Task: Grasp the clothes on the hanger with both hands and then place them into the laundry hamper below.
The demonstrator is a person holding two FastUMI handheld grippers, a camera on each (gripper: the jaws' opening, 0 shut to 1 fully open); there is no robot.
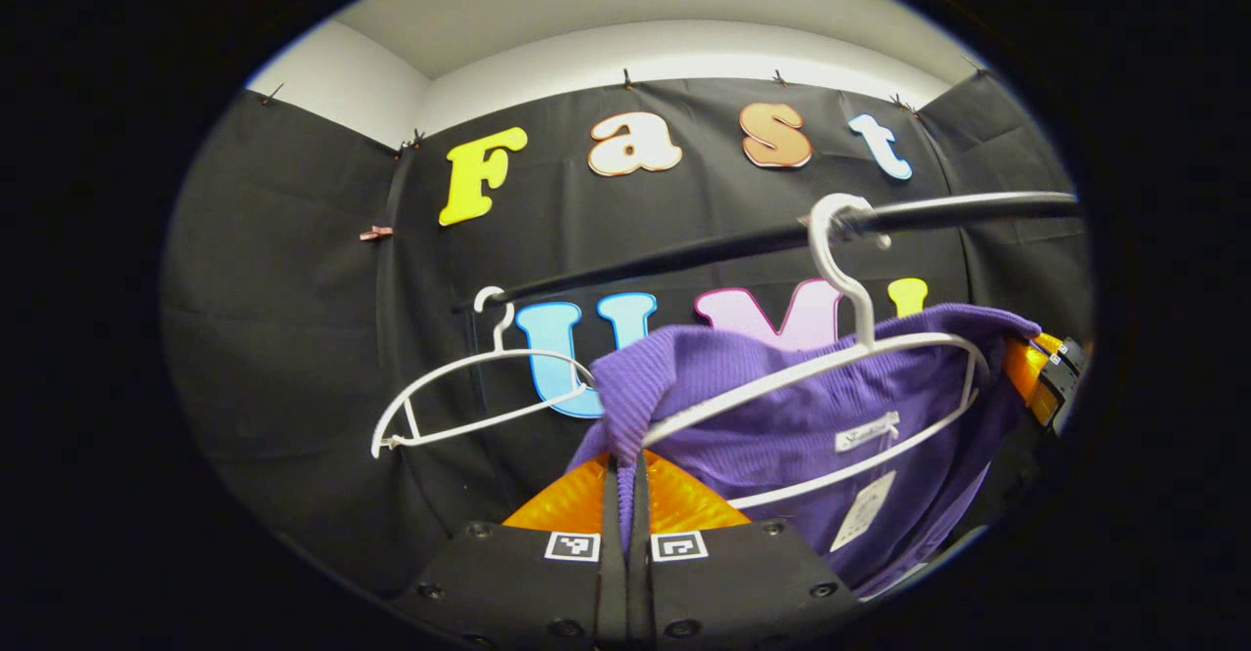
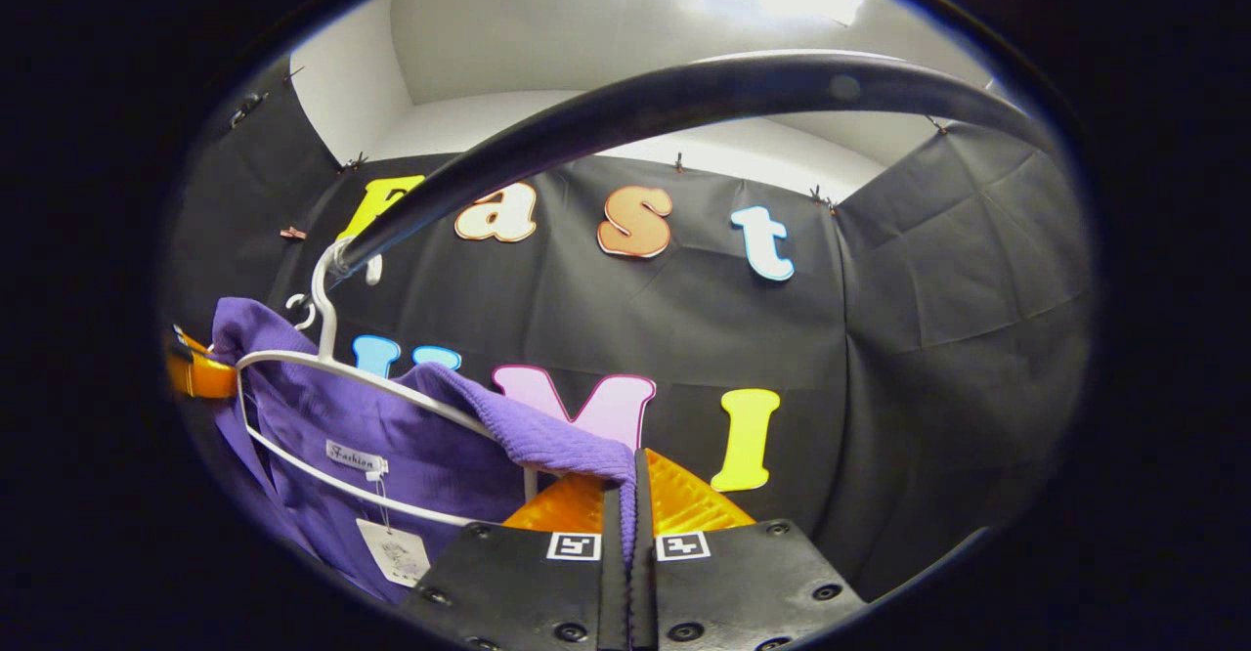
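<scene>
Both grippers, left [image 1: 625,480] and right [image 2: 625,480], were clamped on the purple top's [image 1: 811,416] shoulders; top was on its hanger [image 1: 860,338] on the rail [image 1: 743,240]. Grasp done; lift-off and hamper drop remained.

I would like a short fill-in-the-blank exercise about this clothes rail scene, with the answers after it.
1. The sweater is ____ in colour.
2. It hangs on a ____ hanger hooked over the black rail.
3. The left gripper is ____ on the sweater's shoulder.
4. Beside it on the rail, a second hanger carries ____ clothes.

Answers: purple; white; shut; no
</scene>
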